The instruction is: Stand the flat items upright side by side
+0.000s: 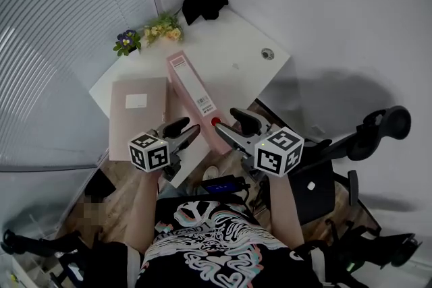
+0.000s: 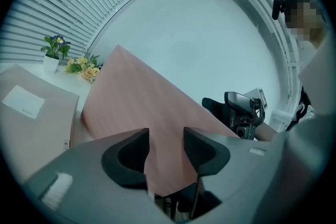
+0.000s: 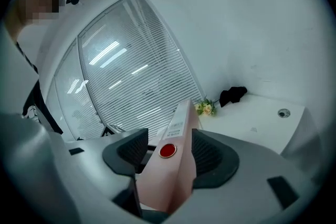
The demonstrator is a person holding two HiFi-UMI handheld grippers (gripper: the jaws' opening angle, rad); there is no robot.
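1. The right gripper (image 1: 233, 123) is sitting with its jaws apart. The near end of the pink binder (image 1: 192, 88) is between them. One pad is right up against the binder and the other is showing a small gap, so the jaws are not squeezing it.
2. The left gripper (image 1: 183, 131) is also sitting with its jaws apart and is holding nothing. It is pointing at the wide pink side of the binder, which is filling the gap between the jaws in the left gripper view.
3. The binder is standing up on its long edge on the white table (image 1: 236, 50). Its spine is on top, showing a white label and a red dot (image 3: 167, 150). In the right gripper view it is leaning a little.
4. The flat folder (image 1: 138, 114) is lying down on the table, just beside the binder on the person's left. A white sticker is showing on its cover.
5. At the far end of the table, a small pot of purple flowers (image 1: 126, 42) and a bunch of yellow flowers (image 1: 164, 27) are sitting close together.
6. A black cloth (image 1: 204, 5) is lying at the far corner, and a round hole cover (image 1: 268, 54) is sitting in the table top on the right.
7. A black chair (image 1: 378, 131) is standing on the floor, well off to the right.
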